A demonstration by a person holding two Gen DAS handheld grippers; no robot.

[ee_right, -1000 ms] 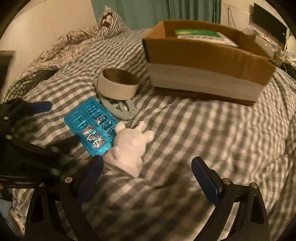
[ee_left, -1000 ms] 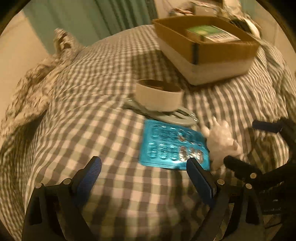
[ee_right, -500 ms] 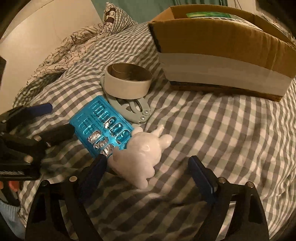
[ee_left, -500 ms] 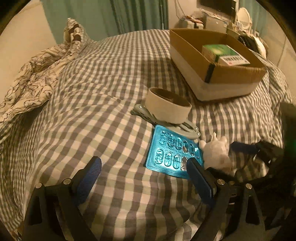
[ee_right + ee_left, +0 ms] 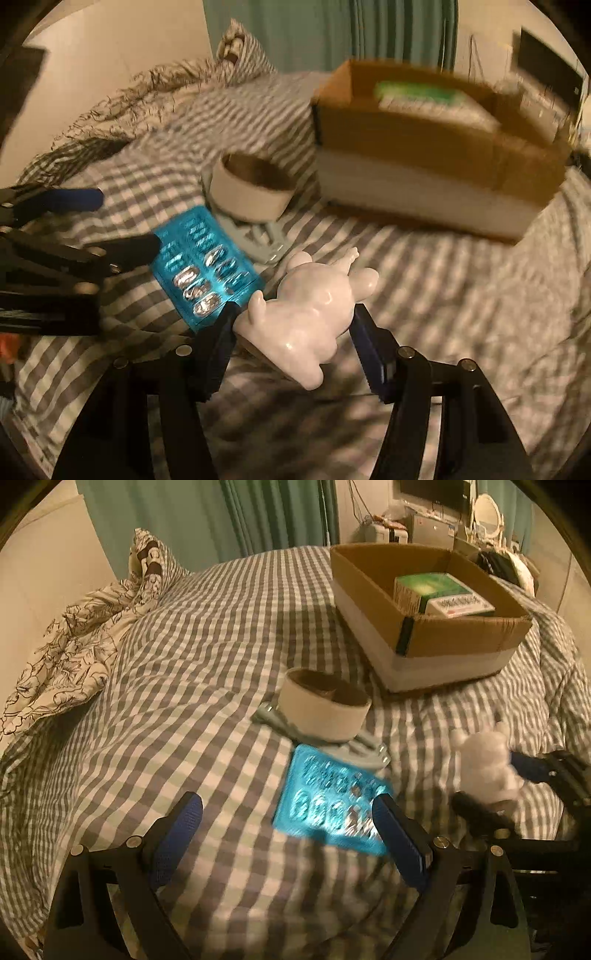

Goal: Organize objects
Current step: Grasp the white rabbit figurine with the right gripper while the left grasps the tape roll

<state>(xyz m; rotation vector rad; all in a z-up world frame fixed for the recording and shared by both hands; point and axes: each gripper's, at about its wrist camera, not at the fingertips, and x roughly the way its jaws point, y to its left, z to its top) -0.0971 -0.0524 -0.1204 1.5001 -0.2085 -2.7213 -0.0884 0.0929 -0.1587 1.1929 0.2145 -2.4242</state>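
Observation:
My right gripper (image 5: 295, 325) is shut on a white animal figurine (image 5: 314, 310) and holds it just above the checked bedcover; it shows in the left wrist view (image 5: 487, 764) too. A blue blister pack (image 5: 203, 269) lies beside it, also in the left wrist view (image 5: 332, 805). Behind are a tape roll (image 5: 321, 709) on a grey tool (image 5: 362, 749) and a cardboard box (image 5: 461, 635) holding a green packet (image 5: 436, 590). My left gripper (image 5: 288, 827) is open and empty, low over the bedcover, its right finger at the blister pack's edge.
A crumpled floral duvet (image 5: 74, 635) and a pillow (image 5: 147, 561) lie at the bed's left. Green curtains (image 5: 240, 513) hang behind. Furniture with clutter (image 5: 443, 517) stands at the back right.
My right gripper moved forward and closed on the white figurine, lifting it slightly. My left gripper drew back and rose, staying open.

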